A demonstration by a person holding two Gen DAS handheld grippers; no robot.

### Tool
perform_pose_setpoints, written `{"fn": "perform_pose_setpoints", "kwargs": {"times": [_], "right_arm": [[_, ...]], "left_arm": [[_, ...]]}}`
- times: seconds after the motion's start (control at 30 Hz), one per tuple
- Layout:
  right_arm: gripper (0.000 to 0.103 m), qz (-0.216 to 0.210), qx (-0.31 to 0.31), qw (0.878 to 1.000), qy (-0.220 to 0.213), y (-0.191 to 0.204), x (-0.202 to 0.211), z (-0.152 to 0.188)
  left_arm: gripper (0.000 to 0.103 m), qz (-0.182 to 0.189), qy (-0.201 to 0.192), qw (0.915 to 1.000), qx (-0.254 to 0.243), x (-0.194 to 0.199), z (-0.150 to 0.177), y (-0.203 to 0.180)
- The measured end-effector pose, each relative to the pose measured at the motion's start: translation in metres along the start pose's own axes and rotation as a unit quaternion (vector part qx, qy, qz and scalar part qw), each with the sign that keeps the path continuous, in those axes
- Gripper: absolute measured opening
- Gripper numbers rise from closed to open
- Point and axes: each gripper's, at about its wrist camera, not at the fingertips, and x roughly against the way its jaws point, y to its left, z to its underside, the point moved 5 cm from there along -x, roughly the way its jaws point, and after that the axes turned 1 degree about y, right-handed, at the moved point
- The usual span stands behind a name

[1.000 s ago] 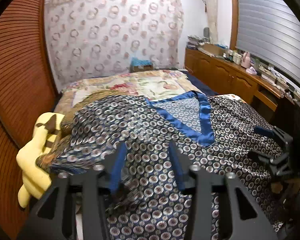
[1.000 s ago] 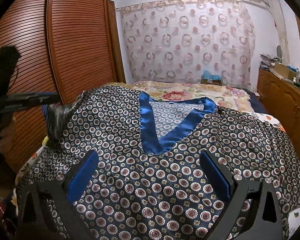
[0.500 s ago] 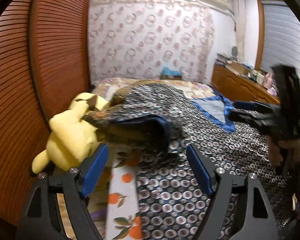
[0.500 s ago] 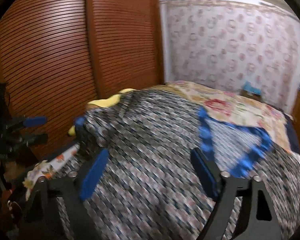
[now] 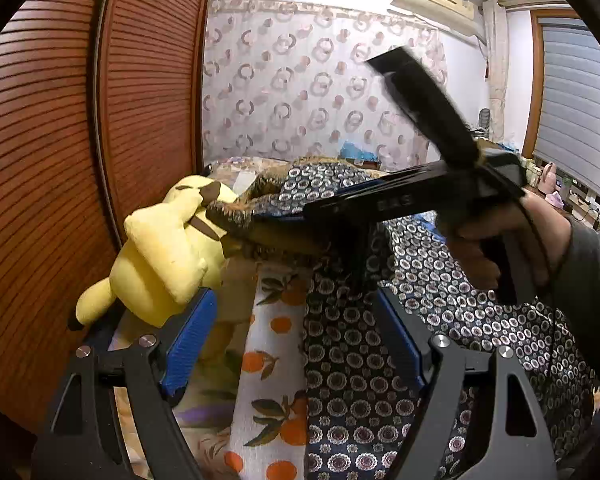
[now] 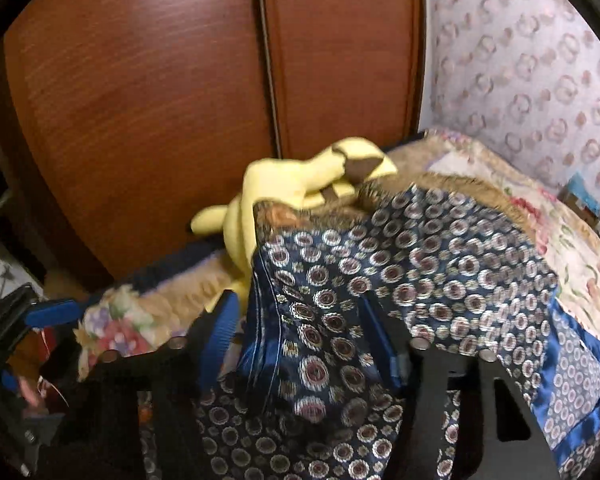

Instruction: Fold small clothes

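**Both grippers spread at the shirt's left edge**

The left gripper (image 5: 296,340) has its blue-padded fingers (image 5: 190,342) spread wide and nothing clamped between them. Between and below them lie the orange-print sheet (image 5: 274,332) and an edge of the patterned shirt (image 5: 352,364), which runs forward and to the right of the gripper across the bed. Just ahead of the left finger a yellow plush toy (image 5: 160,256) leans against the wooden wardrobe doors (image 5: 60,160), touching a turned-up corner of the shirt.

The right gripper (image 6: 300,344) crosses in front of the left one, gripped by the person's right hand (image 5: 508,240). In its own view its fingers stand apart, with a raised fold of the shirt (image 6: 380,280) bunched between them; the fabric touches the right-hand pad, but the jaws are not pressed together on it. The shirt's blue satin trim (image 6: 580,364) lies to the right of this gripper, and the plush toy sits just beyond the fold, ahead and slightly left. The floral bedspread (image 6: 560,240) extends ahead on the right toward the patterned curtain (image 6: 540,80).
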Motion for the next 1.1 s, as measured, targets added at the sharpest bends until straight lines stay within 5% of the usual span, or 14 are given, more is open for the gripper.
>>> {"fn": "perform_pose_setpoints", "kwargs": {"times": [0.1, 0.23, 0.47, 0.6, 0.8, 0.93, 1.1], "right_arm": [[0.051, 0.007, 0.019, 0.999, 0.04, -0.001, -0.026, 0.002], [0.009, 0.027, 0.046, 0.997, 0.053, 0.001, -0.036, 0.002], [0.005, 0.029, -0.021, 0.998, -0.049, -0.023, 0.006, -0.009], [0.005, 0.055, -0.114, 0.988, -0.089, -0.065, 0.027, 0.009], [0.005, 0.084, -0.186, 0.977, -0.061, -0.117, 0.02, 0.059], [0.044, 0.109, -0.184, 0.976, -0.046, -0.126, 0.022, 0.073], [0.057, 0.123, -0.17, 0.975, -0.069, -0.128, 0.054, 0.089]], "left_arm": [[0.081, 0.0, 0.007, 1.0, 0.001, -0.004, 0.006, 0.002], [0.081, 0.002, 0.012, 0.9999, 0.005, -0.011, 0.011, 0.002], [0.081, 0.01, 0.008, 0.9998, 0.013, -0.014, 0.011, -0.006], [0.081, 0.011, -0.011, 0.9997, 0.021, -0.016, 0.004, -0.013], [0.081, 0.016, -0.029, 0.9985, 0.043, -0.027, -0.007, -0.023], [0.081, 0.012, -0.025, 0.9991, 0.032, -0.038, -0.012, -0.035], [0.081, 0.024, -0.012, 0.9996, 0.003, -0.054, -0.021, -0.058]]}}
